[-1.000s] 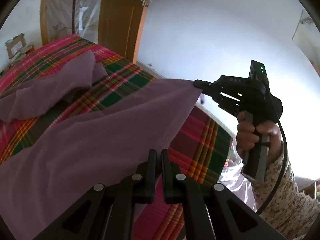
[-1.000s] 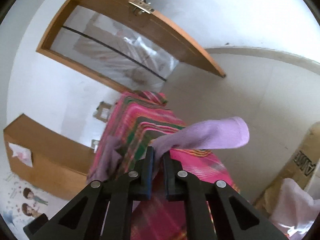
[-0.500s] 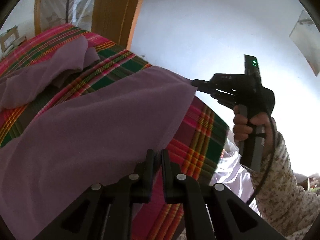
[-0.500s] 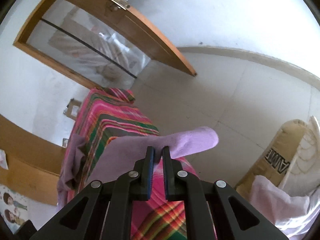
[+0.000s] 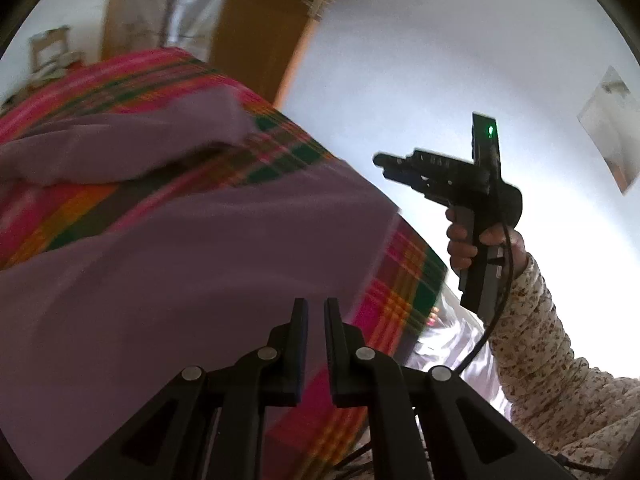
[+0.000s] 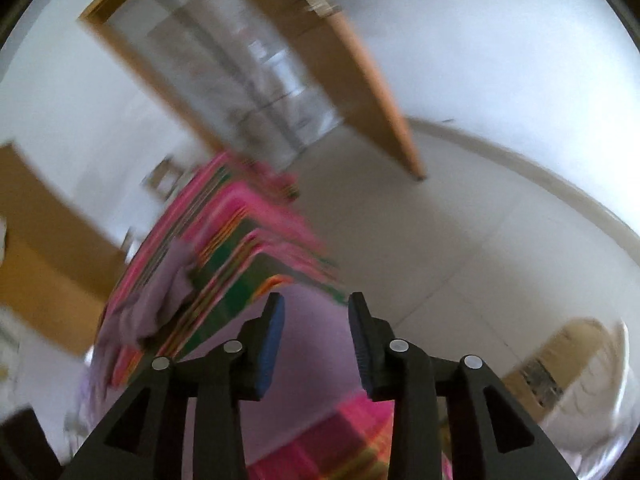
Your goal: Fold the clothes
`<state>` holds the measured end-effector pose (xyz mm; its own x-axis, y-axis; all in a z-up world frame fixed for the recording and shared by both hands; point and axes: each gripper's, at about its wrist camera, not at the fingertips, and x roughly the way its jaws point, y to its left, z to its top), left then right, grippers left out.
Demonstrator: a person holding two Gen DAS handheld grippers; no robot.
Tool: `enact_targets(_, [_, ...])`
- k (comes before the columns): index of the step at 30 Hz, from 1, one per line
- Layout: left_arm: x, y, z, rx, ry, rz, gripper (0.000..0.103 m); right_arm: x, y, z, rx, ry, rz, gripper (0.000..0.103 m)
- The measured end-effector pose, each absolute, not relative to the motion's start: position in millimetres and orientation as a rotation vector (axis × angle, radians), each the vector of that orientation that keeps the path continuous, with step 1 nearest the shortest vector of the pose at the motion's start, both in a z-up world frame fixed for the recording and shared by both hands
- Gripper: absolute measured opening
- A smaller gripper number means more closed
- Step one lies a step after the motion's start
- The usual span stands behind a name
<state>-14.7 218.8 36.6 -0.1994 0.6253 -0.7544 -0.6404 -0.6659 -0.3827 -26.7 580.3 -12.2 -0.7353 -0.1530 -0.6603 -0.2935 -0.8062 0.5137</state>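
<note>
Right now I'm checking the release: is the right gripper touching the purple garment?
Apart. The left wrist view shows the right gripper in the air, clear of the purple garment, with pale wall between them. Its jaws are opening, nothing between them.

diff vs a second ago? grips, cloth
The right gripper let go of the lilac cloth garment; its jaws are opening, nothing between them, and in the left wrist view it stands clear of the cloth edge. The left gripper is opening too, its jaws slightly apart. The garment now lies on the pink and green plaid cover. The second lilac piece is unchanged.
</note>
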Motion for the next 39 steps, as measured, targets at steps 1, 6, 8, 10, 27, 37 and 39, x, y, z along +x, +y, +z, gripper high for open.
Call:
enact_targets(1, [-17, 209, 40, -1.212, -0.002, 1.977, 0.008, -36, 576, -14, -1.143, 0.919, 2.715, 0.036])
enact_targets(6, [-31, 155, 45, -1.231, -0.103, 2.107, 0.008, -70, 562, -18, -1.248, 0.784, 2.738, 0.037])
enact_targets(8, [-38, 135, 42, -1.257, -0.137, 2.159, 0.009, -77, 558, -19, -1.273, 0.737, 2.744, 0.037])
enact_targets(10, [-43, 118, 37, -1.286, -0.173, 2.2, 0.009, -83, 553, -20, -1.3, 0.701, 2.755, 0.037])
enact_targets(27, [-51, 45, 10, -1.384, -0.356, 2.324, 0.009, -82, 543, -5, -1.096, 0.439, 2.656, 0.0])
enact_targets(37, [-52, 18, 16, -1.378, -0.409, 2.377, 0.009, -91, 524, 7, -1.157, 0.453, 2.747, 0.004])
enact_targets(39, [-50, 7, 22, -1.373, -0.407, 2.41, 0.009, -97, 512, 15, -1.167, 0.447, 2.79, 0.004])
